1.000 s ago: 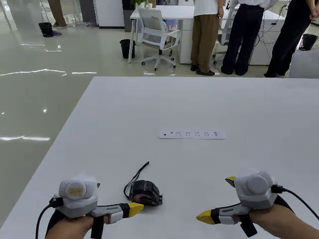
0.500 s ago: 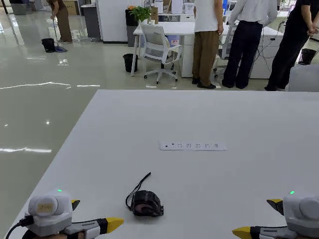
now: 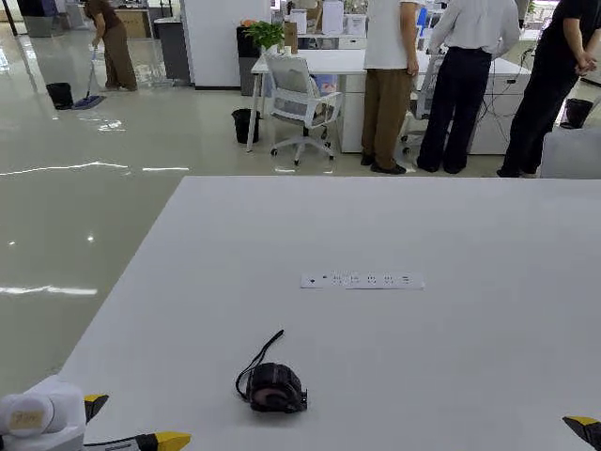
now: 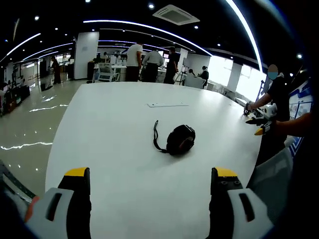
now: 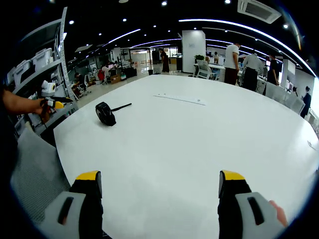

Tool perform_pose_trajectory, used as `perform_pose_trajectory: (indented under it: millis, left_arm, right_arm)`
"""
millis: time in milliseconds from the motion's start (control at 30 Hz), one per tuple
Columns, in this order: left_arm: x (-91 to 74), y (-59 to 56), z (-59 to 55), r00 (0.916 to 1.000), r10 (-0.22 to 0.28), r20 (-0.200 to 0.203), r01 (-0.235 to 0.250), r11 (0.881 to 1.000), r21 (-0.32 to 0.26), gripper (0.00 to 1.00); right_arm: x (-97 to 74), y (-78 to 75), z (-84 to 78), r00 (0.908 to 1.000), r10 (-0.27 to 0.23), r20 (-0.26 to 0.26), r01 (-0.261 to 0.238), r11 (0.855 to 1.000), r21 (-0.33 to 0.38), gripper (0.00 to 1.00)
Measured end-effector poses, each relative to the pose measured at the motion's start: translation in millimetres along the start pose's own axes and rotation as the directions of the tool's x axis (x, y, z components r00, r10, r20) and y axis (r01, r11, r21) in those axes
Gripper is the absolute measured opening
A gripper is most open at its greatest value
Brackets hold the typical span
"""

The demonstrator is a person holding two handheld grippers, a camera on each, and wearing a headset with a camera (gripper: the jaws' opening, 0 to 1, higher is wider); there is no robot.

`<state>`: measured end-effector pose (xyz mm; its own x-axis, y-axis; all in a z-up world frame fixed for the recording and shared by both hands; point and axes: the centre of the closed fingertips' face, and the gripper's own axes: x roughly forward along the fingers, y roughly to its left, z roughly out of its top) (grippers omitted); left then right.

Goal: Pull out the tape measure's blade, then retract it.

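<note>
so, tape measure (image 3: 273, 387) sits on the table (image 3: 451, 366) ahead of the left gripper (image 4: 150, 173), right gripper (image 5: 159, 175) well off, both spread wide and empty; hard, dense case, likely slick, so clamp its flat sides.

Head view overlooks the table (image 3: 470, 357); opposing low gripper views share its tape measure (image 3: 272, 387).

tape measure (image 3: 274, 387) | black, wrist strap trailing | blade retracted | lying on white table (image 3: 423, 357)
</note>
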<state>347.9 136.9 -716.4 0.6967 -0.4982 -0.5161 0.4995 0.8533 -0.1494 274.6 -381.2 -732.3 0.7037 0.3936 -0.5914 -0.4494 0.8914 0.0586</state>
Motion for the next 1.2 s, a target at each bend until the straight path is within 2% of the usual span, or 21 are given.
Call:
perform_pose_trajectory:
  millis: [133,200,267,367,433,567,700,767,800,967,1067,1200]
  left_arm:
    - [-14.7,11.6,-4.3,0.9999,0.015,0.001,-0.015,1.0,-0.001,0.99]
    - [-22.8,21.4,-2.6,0.9984,0.055,0.011,-0.055,0.998,0.015,0.99]
    - [-28.5,22.8,1.7,0.9981,0.045,0.042,-0.044,0.999,-0.014,0.99]
    - [-32.6,25.4,2.6,0.9985,0.043,0.035,-0.042,0.999,-0.018,0.99]
    - [-31.1,22.4,3.6,0.9991,0.027,0.032,-0.026,0.999,-0.029,0.98]
    - [-24.0,12.1,4.1,0.9998,-0.005,0.018,0.005,1.0,0.012,0.96]
    - [-19.3,5.5,-0.3,0.9998,-0.015,0.015,0.015,1.0,-0.004,0.99]
    - [-19.4,5.7,-1.5,0.9999,0.003,0.011,-0.003,1.0,0.005,0.99]
    - [-19.9,4.4,-2.8,1.0,-0.003,0.005,0.003,1.0,-0.01,0.99]
    - [-21.2,-3.7,-4.5,0.9996,-0.028,-0.001,0.028,0.999,-0.029,0.99]
    - [-21.8,-3.5,-7.5,0.9995,-0.027,-0.018,0.026,0.999,-0.029,0.99]
    - [-22.1,-3.7,-5.9,0.9991,-0.038,-0.02,0.037,0.999,-0.035,0.99]
  right_arm:
    - [-14.0,-2.3,-15.6,0.9998,-0.021,-0.007,0.021,1.0,-0.013,1.0]
    - [-18.1,-5.5,-20.6,0.9993,-0.037,-0.011,0.037,0.999,-0.008,1.0]
    - [-20.9,-6.3,-19.3,0.9992,-0.04,-0.005,0.04,0.999,-0.004,1.0]
    - [-22.7,-5.9,-14.1,0.999,-0.045,-0.006,0.045,0.999,-0.012,1.0]
    - [-23.5,-3.2,-9.3,0.9991,-0.043,-0.001,0.043,0.999,-0.018,1.0]
    - [-21.6,-6.9,-3.9,0.999,-0.045,-0.003,0.044,0.999,-0.022,1.0]
    - [-21.6,-8.1,0.7,0.9993,-0.036,-0.008,0.036,0.999,-0.022,1.0]
    - [-21.9,-8.0,0.8,0.9995,-0.032,-0.008,0.032,0.999,-0.031,1.0]
    - [-24.9,-1.2,4.0,0.9994,-0.033,-0.008,0.033,0.999,-0.032,1.0]
    - [-26.8,0.3,4.9,0.9993,-0.035,-0.015,0.035,0.999,-0.031,0.99]
    - [-25.6,-1.6,3.6,0.9994,-0.03,-0.02,0.029,0.999,-0.029,0.98]
    - [-23.7,-2.1,2.2,0.9994,-0.026,-0.021,0.026,0.999,-0.028,0.99]
